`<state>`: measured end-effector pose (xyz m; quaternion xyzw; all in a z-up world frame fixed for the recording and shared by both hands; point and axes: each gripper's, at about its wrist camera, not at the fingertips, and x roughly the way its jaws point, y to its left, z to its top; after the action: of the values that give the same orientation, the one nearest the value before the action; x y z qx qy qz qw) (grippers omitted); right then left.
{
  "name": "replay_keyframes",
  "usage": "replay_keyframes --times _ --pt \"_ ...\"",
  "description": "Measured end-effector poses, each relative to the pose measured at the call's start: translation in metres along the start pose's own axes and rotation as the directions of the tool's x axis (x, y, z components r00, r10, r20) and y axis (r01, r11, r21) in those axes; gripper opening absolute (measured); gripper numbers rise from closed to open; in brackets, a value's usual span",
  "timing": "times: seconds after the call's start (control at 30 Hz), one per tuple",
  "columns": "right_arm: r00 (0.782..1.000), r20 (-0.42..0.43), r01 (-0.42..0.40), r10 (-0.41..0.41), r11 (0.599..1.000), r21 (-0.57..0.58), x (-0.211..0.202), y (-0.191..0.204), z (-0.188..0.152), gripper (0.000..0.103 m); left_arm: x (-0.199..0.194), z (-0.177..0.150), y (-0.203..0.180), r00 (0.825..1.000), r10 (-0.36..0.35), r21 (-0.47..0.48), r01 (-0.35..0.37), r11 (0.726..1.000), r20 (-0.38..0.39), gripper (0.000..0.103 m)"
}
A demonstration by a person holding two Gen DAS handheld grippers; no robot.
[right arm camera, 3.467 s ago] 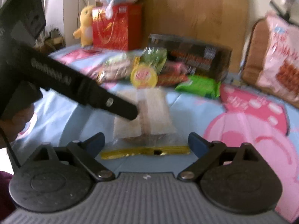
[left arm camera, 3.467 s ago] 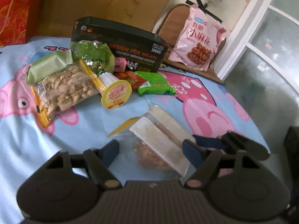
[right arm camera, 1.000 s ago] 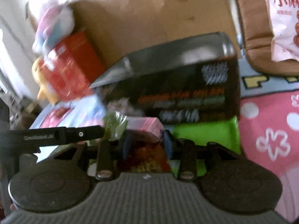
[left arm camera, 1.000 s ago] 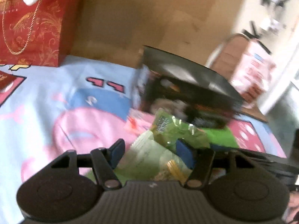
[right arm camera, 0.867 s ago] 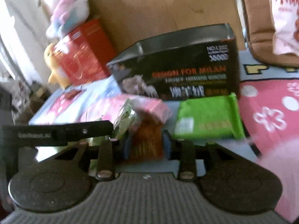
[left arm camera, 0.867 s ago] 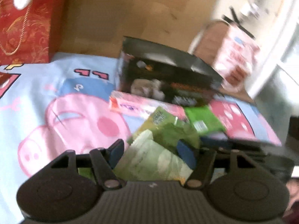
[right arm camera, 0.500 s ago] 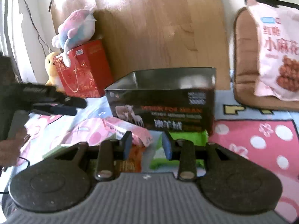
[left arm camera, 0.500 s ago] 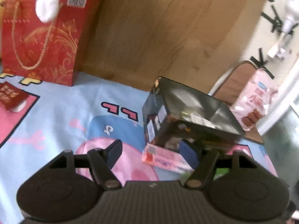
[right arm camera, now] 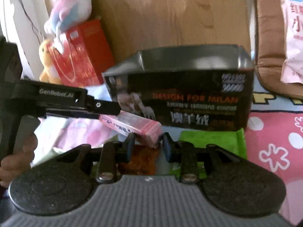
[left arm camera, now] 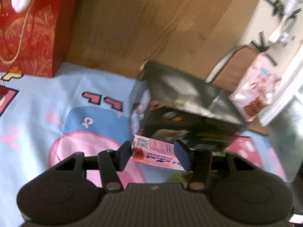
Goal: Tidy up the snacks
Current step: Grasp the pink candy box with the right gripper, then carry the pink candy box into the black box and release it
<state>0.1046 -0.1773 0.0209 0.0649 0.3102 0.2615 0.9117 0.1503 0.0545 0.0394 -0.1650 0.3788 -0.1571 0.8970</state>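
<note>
- L tongs (left arm camera: 154, 156) half-wide, straddling the pink box (left arm camera: 151, 147); a small gap shows at the left pad, so no clamp yet.
- Pink box lies on the sheet (left arm camera: 56, 104), just near of the open black box (left arm camera: 181, 98).
- R tongs (right arm camera: 148, 146) narrow, seemingly pinching an orange packet (right arm camera: 140, 160); blur makes this unsure.
- Step, imo: grab the pink box and load it into the black box.
- Do it well: centre the pads on the long sides, squeeze square, lift clear of the rim, keep the R tongs out of the way.

Left gripper (left arm camera: 154, 156) has now narrowed around the pink pack (left arm camera: 155, 149).
</note>
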Motion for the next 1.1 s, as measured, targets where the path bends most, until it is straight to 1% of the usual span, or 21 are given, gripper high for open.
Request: replay_keyframes --times 0.07,0.17,0.27,0.4,0.5,0.63,0.73,0.83,0.93,1.03,1.1 --pt "0.999 0.05 -0.002 0.002 1.0 -0.011 -0.023 0.001 0.0 0.035 -0.016 -0.005 -0.012 0.999 -0.032 0.007 0.032 0.999 0.023 0.05" --pt "0.995 0.093 0.031 -0.028 0.999 -0.034 -0.056 0.002 -0.012 0.036 -0.028 -0.019 -0.04 0.997 -0.067 0.045 0.066 0.997 0.025 0.05" --pt "0.993 0.098 0.069 -0.066 0.997 -0.025 -0.089 -0.005 -0.03 0.036 -0.034 -0.041 -0.07 0.996 -0.088 0.084 0.089 0.993 -0.006 0.052" --pt "0.987 0.091 0.131 -0.132 0.991 0.01 -0.131 -0.02 -0.058 0.037 -0.03 -0.072 -0.112 0.991 -0.121 0.155 0.127 0.98 -0.052 0.052" --pt "0.982 0.072 0.172 -0.176 0.984 0.05 -0.152 -0.03 -0.079 0.037 -0.023 -0.091 -0.135 0.988 -0.127 0.212 0.144 0.967 -0.093 0.052" --pt "0.979 0.032 0.197 -0.201 0.975 0.1 -0.16 -0.041 -0.102 0.038 -0.012 -0.113 -0.145 0.982 -0.114 0.229 0.147 0.962 -0.152 0.052" --pt "0.979 0.028 0.199 -0.202 0.975 0.094 -0.157 -0.039 -0.113 0.04 -0.014 -0.124 -0.151 0.989 -0.078 0.29 0.113 0.95 -0.127 0.053" --pt "0.976 0.052 0.211 -0.213 0.977 0.035 -0.155 -0.031 -0.119 0.044 -0.018 -0.136 -0.154 0.994 -0.043 0.343 0.074 0.936 -0.097 0.06" --pt "0.972 0.076 0.226 -0.224 0.974 -0.014 -0.153 -0.024 -0.123 0.046 -0.021 -0.142 -0.159 0.997 -0.028 0.38 0.056 0.923 -0.078 0.067" --pt "0.968 0.082 0.243 -0.239 0.969 -0.041 -0.152 -0.021 -0.123 0.046 -0.021 -0.147 -0.164 0.997 -0.025 0.404 0.05 0.913 -0.066 0.071" --pt "0.966 0.082 0.249 -0.245 0.967 -0.045 -0.152 -0.021 -0.122 0.045 -0.021 -0.148 -0.165 0.997 -0.033 0.41 0.058 0.91 -0.068 0.071"
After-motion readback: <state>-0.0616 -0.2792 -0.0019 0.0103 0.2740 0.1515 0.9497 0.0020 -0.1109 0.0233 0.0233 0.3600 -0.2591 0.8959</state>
